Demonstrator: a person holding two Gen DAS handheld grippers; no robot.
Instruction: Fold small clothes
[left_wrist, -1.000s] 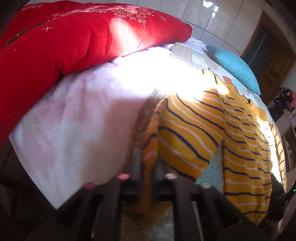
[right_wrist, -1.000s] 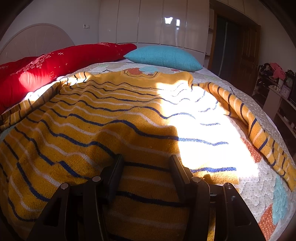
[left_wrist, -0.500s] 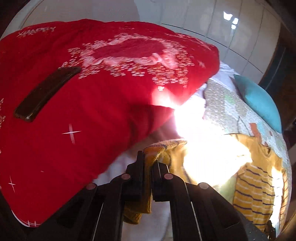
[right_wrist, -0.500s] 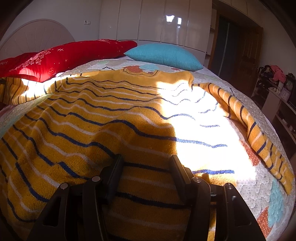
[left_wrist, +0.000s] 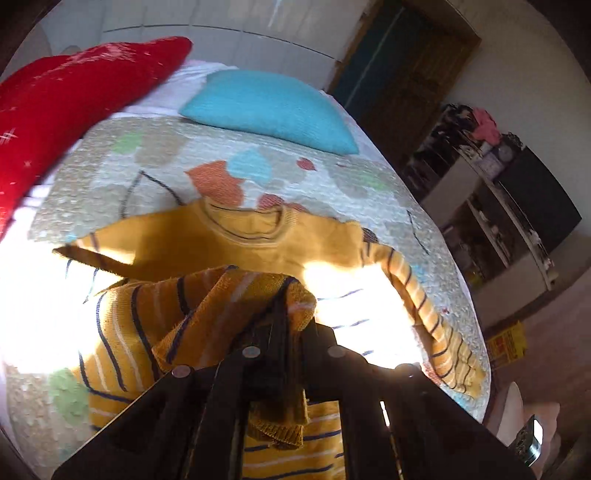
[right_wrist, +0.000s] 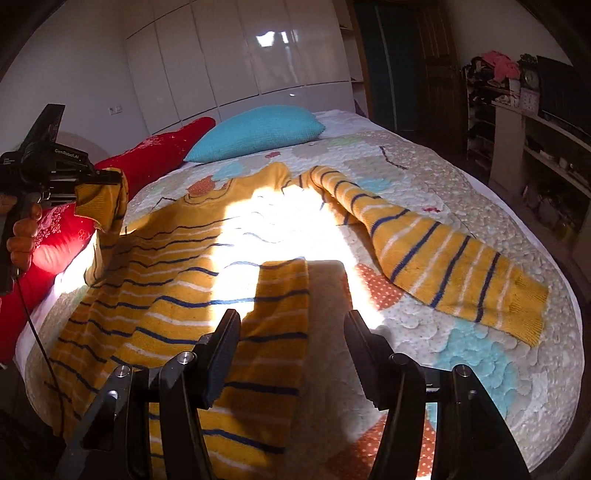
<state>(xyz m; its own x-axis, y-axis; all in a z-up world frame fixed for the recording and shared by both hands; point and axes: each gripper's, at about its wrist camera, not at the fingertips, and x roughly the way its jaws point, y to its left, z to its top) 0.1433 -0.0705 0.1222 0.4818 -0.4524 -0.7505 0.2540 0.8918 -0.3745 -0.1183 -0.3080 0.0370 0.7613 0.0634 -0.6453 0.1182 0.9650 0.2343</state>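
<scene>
A yellow sweater with blue and white stripes (right_wrist: 177, 280) lies spread on the bed. My left gripper (left_wrist: 291, 310) is shut on its left sleeve cuff (left_wrist: 236, 306) and holds the sleeve lifted above the body of the sweater; the same gripper shows at the left of the right wrist view (right_wrist: 107, 181) with the cuff hanging from it. My right gripper (right_wrist: 291, 332) is open and empty, hovering just above the sweater's hem. The other sleeve (right_wrist: 436, 251) lies flat to the right.
The bed has a patterned quilt (right_wrist: 461, 339). A red pillow (left_wrist: 62, 96) lies at the left, a turquoise pillow (right_wrist: 258, 131) at the head. Shelves (right_wrist: 535, 122) with clutter stand to the right of the bed. White wardrobe doors and a dark door are behind.
My left gripper has lifted the sleeve cuff and swung it from the red pillow side over the sweater. My right gripper has pulled back from the sweater a little.
</scene>
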